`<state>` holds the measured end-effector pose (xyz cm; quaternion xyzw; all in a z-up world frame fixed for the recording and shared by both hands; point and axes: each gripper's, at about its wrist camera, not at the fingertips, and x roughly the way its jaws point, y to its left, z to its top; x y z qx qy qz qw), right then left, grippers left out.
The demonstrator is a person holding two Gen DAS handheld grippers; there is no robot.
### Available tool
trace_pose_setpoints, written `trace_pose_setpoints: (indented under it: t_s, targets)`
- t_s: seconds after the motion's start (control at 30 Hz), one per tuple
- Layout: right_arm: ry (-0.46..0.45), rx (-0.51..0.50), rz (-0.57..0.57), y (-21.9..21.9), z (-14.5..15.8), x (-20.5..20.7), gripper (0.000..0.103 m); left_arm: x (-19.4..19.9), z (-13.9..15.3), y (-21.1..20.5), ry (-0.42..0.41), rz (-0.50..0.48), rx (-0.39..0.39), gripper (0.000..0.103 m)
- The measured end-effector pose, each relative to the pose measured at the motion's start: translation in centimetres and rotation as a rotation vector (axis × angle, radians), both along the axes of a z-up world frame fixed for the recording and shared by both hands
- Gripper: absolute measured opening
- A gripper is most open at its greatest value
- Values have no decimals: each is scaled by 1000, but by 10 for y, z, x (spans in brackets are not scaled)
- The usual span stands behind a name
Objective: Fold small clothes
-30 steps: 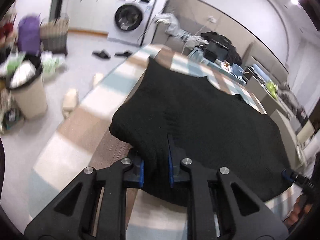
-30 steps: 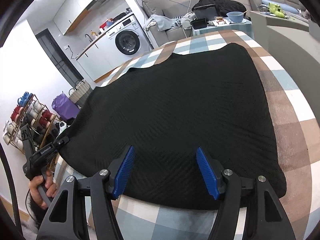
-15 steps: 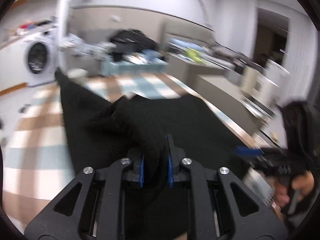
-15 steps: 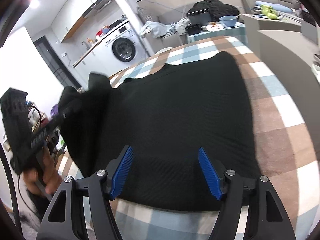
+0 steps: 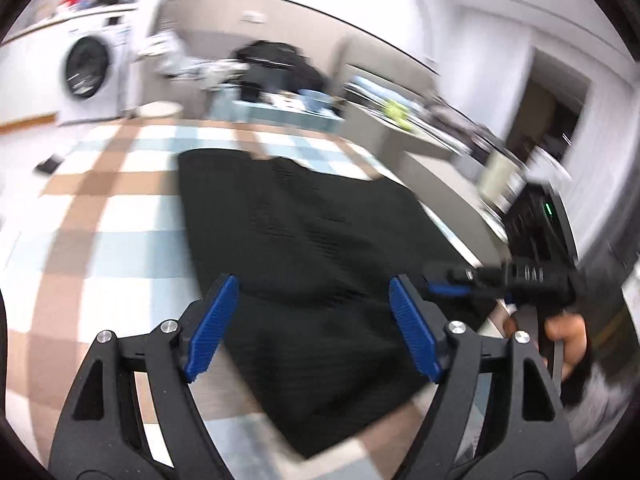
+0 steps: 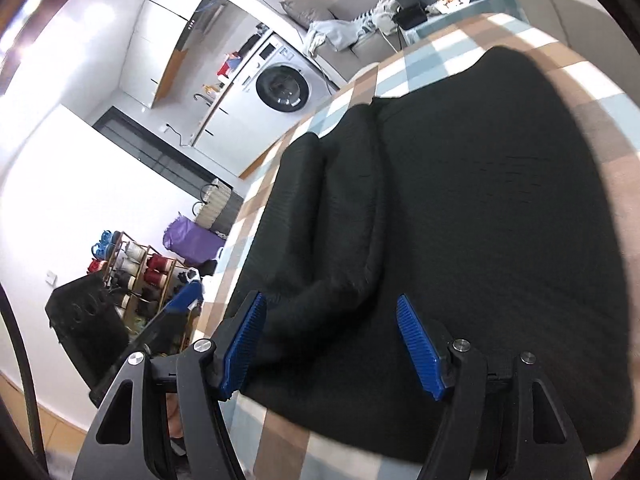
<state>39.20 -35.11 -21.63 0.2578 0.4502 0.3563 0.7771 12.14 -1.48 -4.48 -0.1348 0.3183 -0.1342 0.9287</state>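
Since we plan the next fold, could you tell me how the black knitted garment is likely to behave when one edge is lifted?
The black garment will probably drape limply: its folded-over side already lies in soft rolls. Its ribbed knit looks thick, so likely grippy rather than slippery.

Left wrist view was motion-blurred; the washing machine (image 5: 86, 70) and counter clutter (image 5: 280, 80) were unreadable. The black garment (image 6: 460, 208) hid the checked tablecloth (image 6: 280, 440) beneath; its near-right edge ran off frame.

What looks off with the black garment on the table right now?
The black garment's folded-over left side lies bunched in rumpled ridges rather than flat, with its near end puffed up by the right gripper's open jaws.
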Motion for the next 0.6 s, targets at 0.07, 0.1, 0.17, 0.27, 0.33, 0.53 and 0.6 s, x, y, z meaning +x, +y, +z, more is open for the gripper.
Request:
trace_pose_setpoints:
  t_s: [0.07,0.1,0.17,0.27,0.33,0.53,0.6]
  targets:
    - [10,-2,6,12,-3,5,66,6,-6,28,30,69,-38,76]
    - [17,13,15,17,-5,9,53,9,-9,39,42,93,-57,76]
    - [46,-3,22,30,-9,15,24,10,-12,55,57,117,-73,76]
    - [14,-4,43,41,0,11,11,12,-17,68,72,129,-67,76]
    - [-47,95,83,32,24,-8,10,13,-18,62,64,123,-54,76]
    - [-61,-35,28,-3,26,-44,11,12,-24,23,86,52,-8,76]
    - [-29,-178,5,-5,8,-42,13,11,-29,10,110,13,-4,76]
